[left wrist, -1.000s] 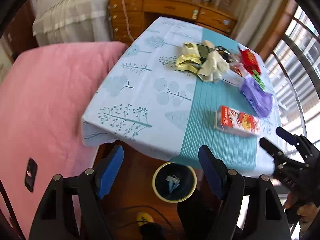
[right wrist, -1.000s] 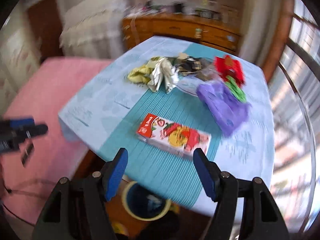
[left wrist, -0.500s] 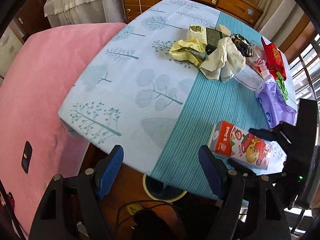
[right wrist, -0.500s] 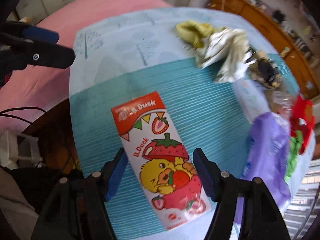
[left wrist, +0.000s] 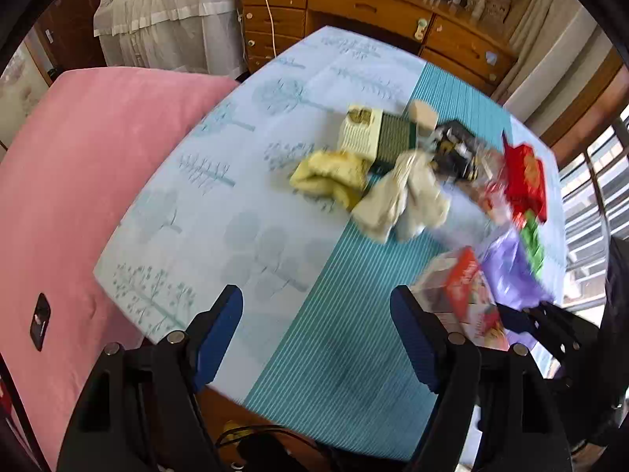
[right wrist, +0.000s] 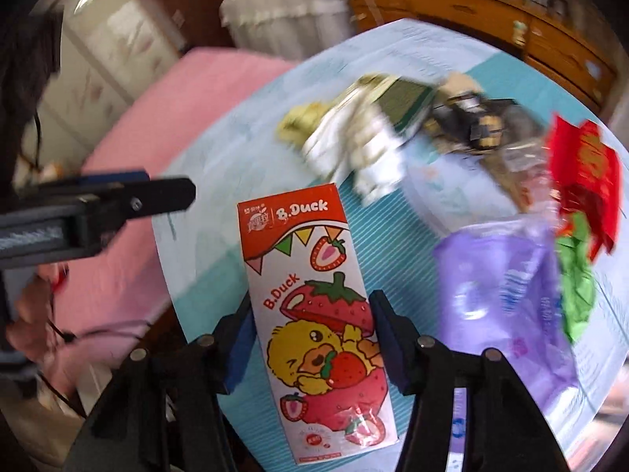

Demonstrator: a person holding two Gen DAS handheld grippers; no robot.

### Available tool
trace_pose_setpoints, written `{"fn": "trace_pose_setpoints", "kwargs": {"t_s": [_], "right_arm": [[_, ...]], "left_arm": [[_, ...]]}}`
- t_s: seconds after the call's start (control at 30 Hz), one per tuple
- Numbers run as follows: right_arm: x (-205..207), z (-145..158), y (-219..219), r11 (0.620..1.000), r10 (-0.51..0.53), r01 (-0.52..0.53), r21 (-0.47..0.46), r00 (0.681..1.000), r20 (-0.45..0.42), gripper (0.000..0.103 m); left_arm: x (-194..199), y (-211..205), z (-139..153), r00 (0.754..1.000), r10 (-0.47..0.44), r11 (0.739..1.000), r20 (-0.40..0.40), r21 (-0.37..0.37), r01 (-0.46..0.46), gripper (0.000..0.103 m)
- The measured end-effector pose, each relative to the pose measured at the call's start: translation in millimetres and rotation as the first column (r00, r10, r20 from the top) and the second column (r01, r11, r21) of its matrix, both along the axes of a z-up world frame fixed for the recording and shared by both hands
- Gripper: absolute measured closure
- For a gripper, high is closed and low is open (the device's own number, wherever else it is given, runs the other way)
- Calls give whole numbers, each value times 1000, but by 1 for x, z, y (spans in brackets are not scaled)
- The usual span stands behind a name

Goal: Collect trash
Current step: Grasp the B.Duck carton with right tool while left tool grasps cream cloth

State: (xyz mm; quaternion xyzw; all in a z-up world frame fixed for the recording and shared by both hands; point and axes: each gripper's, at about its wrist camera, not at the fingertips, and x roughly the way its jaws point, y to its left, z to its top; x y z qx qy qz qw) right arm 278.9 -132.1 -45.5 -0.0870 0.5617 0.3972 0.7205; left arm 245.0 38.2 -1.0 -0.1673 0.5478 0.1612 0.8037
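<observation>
We see a table (left wrist: 275, 212) under a pale blue, tree-printed cloth with a teal striped band. Beside it lies a pink bed (left wrist: 78, 181). Behind stand a wooden dresser (left wrist: 354, 4) and a lace-covered piece. Daylight enters through a barred window (left wrist: 593, 196) at right.

Table (left wrist: 275, 204) fills centre of left wrist view. Bed (left wrist: 78, 181) adjoins it at 9 o'clock; dresser (left wrist: 373, 4) stands behind it at 12.

On the table, reckoned from its centre: flat packet (left wrist: 373, 137) at 12; crumpled wrapper (left wrist: 330, 175) just in front of it; crumpled paper (left wrist: 401, 200) touching the wrapper at 2. Foil pack (left wrist: 525, 175) at 3, near far-right edge. Plastic bag (left wrist: 511, 275) at 4. Carton (left wrist: 468, 299) at 5, just beside the bag.
</observation>
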Motion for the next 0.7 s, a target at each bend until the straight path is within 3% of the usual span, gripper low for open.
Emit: {"fn": "trace_pose_setpoints", "kwargs": {"t_s": [0.13,0.3,0.53,0.7], "right_arm": [[22,22,-33,983,-157,158,91,987,-24,47],[47,38,-65,926,-329,335,171,942,-64,47],[64,33,-71,904,-389,395,163,919,-67,47],[70,26,-70,901,-398,406,154,914,-82,47]], "left_arm": [[23,0,11,999,5,1000,33,-16,-5,27],[56,-6,15,999,-17,999,51,-37,19,27],[103,-20,-15,1000,-14,998,-17,-65,13,27],[128,-31,-36,997,-28,999,-67,-17,27,27]]}}
